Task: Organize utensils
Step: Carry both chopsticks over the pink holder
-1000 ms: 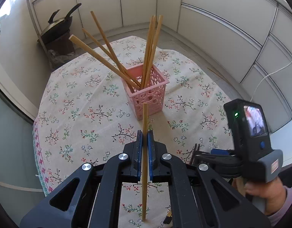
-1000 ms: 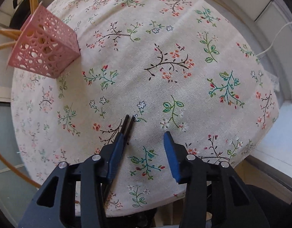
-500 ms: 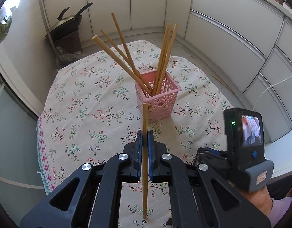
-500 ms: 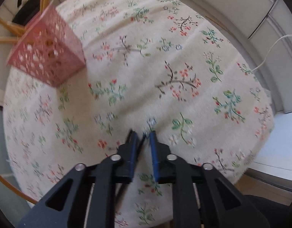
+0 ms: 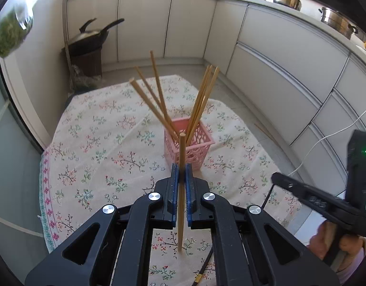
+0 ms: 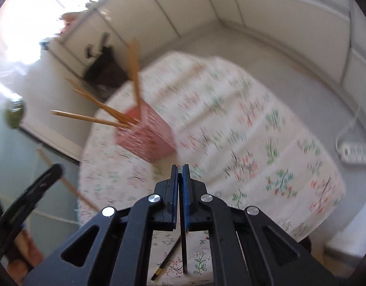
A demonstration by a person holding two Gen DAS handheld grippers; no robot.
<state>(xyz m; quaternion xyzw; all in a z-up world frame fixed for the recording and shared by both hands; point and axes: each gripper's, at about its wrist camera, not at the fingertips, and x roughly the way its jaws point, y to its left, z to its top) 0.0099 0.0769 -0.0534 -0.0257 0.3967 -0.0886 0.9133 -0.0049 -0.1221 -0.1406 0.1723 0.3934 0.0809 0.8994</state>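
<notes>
A pink lattice basket (image 5: 188,146) stands on the floral tablecloth (image 5: 99,143) and holds several wooden chopsticks (image 5: 156,106) that fan outward. My left gripper (image 5: 180,175) is shut on one wooden chopstick (image 5: 181,190), held upright above the table, short of the basket. My right gripper (image 6: 180,176) is shut on a black chopstick (image 6: 184,243), lifted off the cloth. A second black chopstick (image 6: 167,261) lies on the cloth below it. The basket (image 6: 147,138) is blurred in the right wrist view. The right gripper body (image 5: 326,200) shows at the right of the left wrist view.
White cabinets (image 5: 278,54) curve around the table. A black wok (image 5: 92,38) sits on a stand at the back left. A white cable (image 5: 330,138) and a power strip (image 6: 355,152) lie on the floor to the right.
My right gripper closed on a black chopstick and lifted it off the cloth, tilting up. My left gripper rose and pulled back with its wooden chopstick.
</notes>
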